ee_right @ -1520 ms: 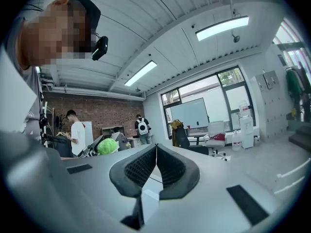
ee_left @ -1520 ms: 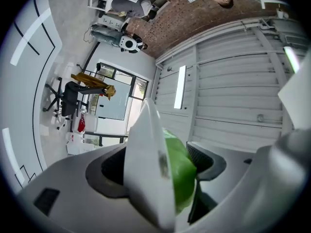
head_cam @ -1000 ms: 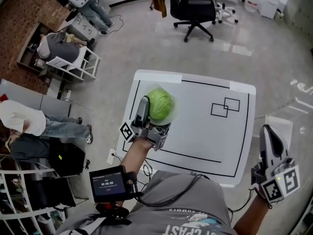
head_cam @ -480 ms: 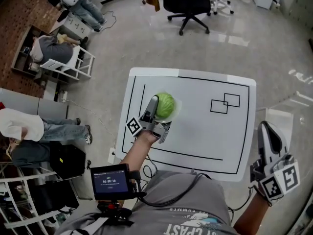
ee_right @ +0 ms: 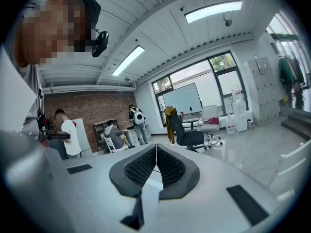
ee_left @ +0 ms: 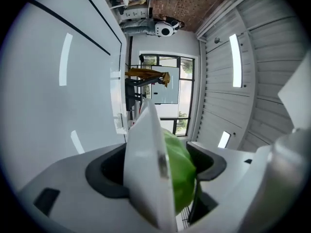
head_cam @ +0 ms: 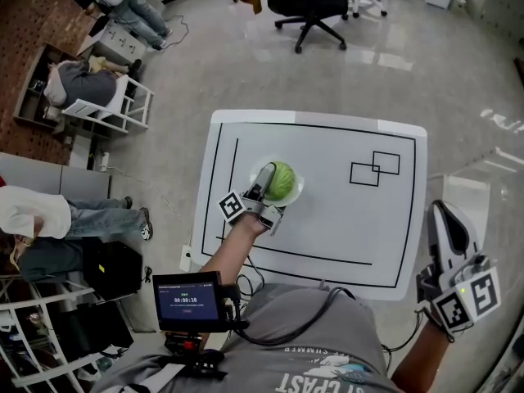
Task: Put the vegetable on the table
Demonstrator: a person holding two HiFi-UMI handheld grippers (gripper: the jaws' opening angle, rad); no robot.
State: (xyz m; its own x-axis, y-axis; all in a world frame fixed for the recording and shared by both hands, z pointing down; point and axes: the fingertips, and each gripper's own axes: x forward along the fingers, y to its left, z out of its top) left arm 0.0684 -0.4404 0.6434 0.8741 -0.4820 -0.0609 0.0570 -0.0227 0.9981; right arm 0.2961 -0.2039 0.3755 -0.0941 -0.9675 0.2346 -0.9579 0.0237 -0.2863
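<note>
One left hand-held gripper [head_cam: 274, 183] clamps a cabbage [head_cam: 282, 178] on its plate [ee_left: 146, 169].

The small screen [head_cam: 186, 303] at the person's chest showed a timer that looked like 00:00:10 — its other lines were too fine to read. The grey shirt [head_cam: 344, 330] bore white print, cut off by the frame, with "CPAST" legible. The left gripper [head_cam: 275, 178] and right gripper [head_cam: 439, 213] each carried black-and-white square markers [head_cam: 232, 205] — no letters.

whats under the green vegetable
A white plate sits under the green vegetable, both clamped in the left gripper over the white table. The plate hides the tabletop beneath, so whether it touches cannot be told.
</note>
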